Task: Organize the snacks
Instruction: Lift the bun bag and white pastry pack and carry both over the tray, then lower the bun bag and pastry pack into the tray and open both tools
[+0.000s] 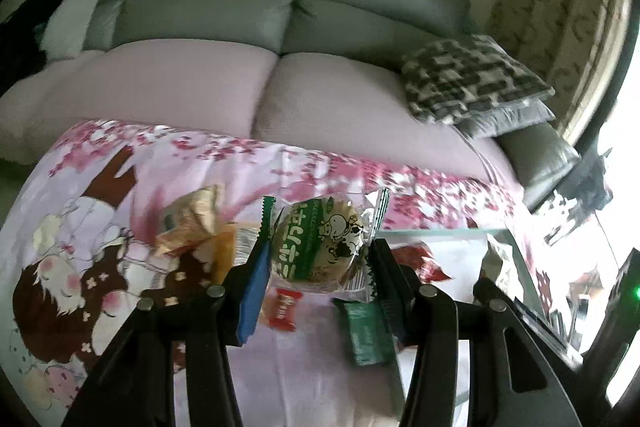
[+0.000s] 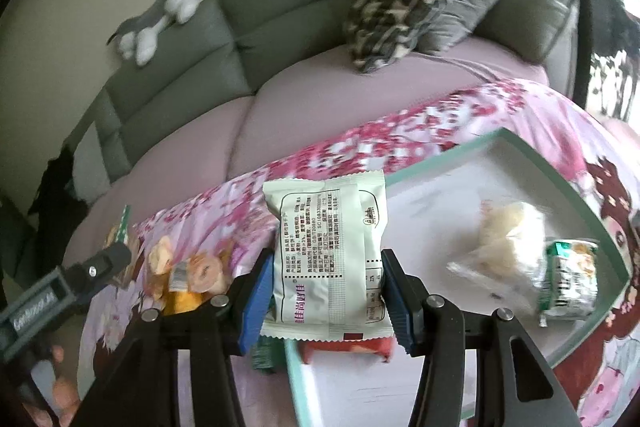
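Pale-green snack packet [image 2: 328, 255], printed back showing, upright between fingers [image 2: 253, 301].

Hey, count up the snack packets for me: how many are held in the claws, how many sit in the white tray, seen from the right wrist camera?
Held in claws: 2, round green cookie packet in left claw, pale green packet in right claw.
In white tray: 2, clear bag, green-white packet.
Total: 4

Round green-and-clear wrapped biscuit [image 1: 316, 241] held aloft, pale green snack packet [image 2: 328, 259] upright above teal-rimmed tray [image 2: 576, 195]
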`<state>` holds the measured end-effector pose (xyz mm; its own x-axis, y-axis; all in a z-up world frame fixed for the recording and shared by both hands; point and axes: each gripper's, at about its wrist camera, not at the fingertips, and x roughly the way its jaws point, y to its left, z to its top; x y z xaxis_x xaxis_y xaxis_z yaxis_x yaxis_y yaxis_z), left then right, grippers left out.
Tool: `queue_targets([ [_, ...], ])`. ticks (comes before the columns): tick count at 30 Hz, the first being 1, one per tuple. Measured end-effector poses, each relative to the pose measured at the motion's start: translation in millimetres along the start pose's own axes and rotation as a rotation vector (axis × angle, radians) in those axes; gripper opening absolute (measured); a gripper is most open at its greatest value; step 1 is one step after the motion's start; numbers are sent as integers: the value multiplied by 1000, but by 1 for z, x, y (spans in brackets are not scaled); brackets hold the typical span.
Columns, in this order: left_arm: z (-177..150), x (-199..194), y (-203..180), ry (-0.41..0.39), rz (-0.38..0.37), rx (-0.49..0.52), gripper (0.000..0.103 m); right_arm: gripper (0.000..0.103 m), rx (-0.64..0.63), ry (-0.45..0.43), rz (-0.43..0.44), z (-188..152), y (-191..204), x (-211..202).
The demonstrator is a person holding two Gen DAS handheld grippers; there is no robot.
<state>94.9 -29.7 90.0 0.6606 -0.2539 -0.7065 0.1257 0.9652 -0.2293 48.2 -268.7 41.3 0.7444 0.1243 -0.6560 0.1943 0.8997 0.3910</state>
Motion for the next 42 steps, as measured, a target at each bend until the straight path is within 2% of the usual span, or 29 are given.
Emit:
queue_targets([
  [13, -19, 18, -76, 60, -61, 164, 53, 55, 140, -42, -79, 12, -75, -27],
  [22, -49, 33, -123, 142, -96, 276, 53, 55, 116, 28, -101, 9, -85, -27],
  [36, -90, 56, -125, 304, -67, 303, 53, 55, 79, 155, -114, -4, -85, -8],
  [42, -99, 56, -128, 323, -57, 321, 53, 55, 52, 204, -116, -10, -79, 2],
])
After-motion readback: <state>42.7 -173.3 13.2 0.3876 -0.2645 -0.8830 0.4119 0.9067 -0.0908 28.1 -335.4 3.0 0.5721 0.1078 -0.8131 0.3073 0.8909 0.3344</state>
